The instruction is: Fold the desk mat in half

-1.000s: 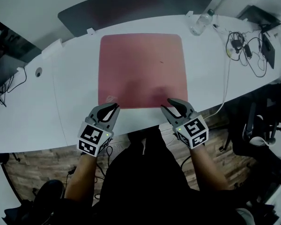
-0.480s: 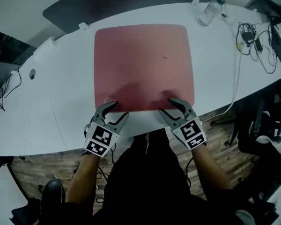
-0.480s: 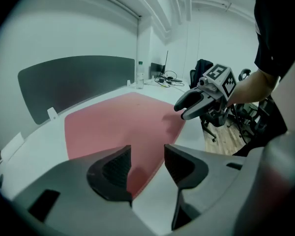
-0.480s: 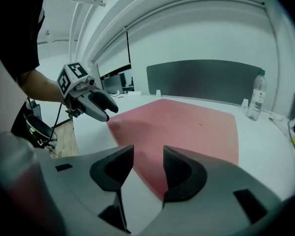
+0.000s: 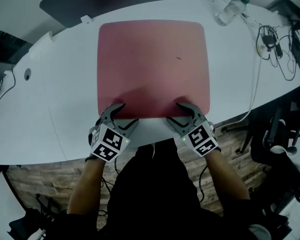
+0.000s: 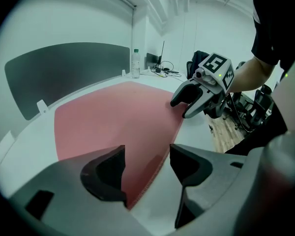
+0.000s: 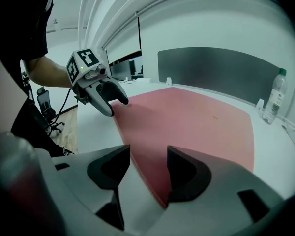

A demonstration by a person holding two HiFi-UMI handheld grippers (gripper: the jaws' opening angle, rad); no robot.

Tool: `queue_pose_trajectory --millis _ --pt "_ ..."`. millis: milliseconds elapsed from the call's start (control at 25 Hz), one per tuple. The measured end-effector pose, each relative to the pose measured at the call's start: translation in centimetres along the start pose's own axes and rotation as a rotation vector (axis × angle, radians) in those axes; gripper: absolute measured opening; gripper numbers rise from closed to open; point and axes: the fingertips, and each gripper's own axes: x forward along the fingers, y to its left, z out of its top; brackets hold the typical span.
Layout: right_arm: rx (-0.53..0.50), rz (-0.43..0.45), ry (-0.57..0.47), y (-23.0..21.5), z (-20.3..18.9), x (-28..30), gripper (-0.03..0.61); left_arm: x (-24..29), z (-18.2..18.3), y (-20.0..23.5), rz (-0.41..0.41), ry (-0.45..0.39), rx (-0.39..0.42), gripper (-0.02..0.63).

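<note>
Desk mat [image 5: 153, 66] lies flat in the middle of the white tabletop [image 5: 65, 99], with its near edge just ahead of the person and its far edge toward a dark curved panel [image 5: 90, 1].

Handling (judgement): looks thin, light and floppy, like cloth over a foam or rubber back. It should bend easily, but it may sag in the middle or drag if lifted from one side only. Best hold is the near edge close to both corners, lifted evenly and carried to the far edge. The flat edge gives little lip to get a jaw under, and a grippy underside could resist sliding.

Left gripper [image 5: 126, 114]: jaws apart, moderate gap, near-left part of the mat edge running between them, nothing pinched. Right gripper [image 5: 176, 113]: same, jaws apart at the near-right part of the edge, empty. Cannot tell whether either jaw tip touches the mat.

Materials and shapes:
- Mat is dull red, matte, squarish with rounded corners.
- A stitched hem shows along the near edge in the gripper views.
- Small dark speck [image 5: 178, 59] on its surface.
- Tabletop is smooth, white and curved.
- Clear plastic bottle [image 5: 229, 10] stands at far right, well apart from the mat, with black cables [image 5: 275, 44] beyond it.
</note>
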Motion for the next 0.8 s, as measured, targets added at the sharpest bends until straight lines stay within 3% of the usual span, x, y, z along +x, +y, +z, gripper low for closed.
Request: queue_pose_trajectory --millis 520,800 --pt "-0.087 -0.019 0.013 0.4 -0.3 1.1 0.225 0.6 -1.3 0.5 -0.037 0.005 -0.057 0.273" --pt "-0.118 -0.039 0.020 0.5 -0.1 1.3 0.135 0.7 -1.4 0.2 -0.029 0.010 -0.037 0.273"
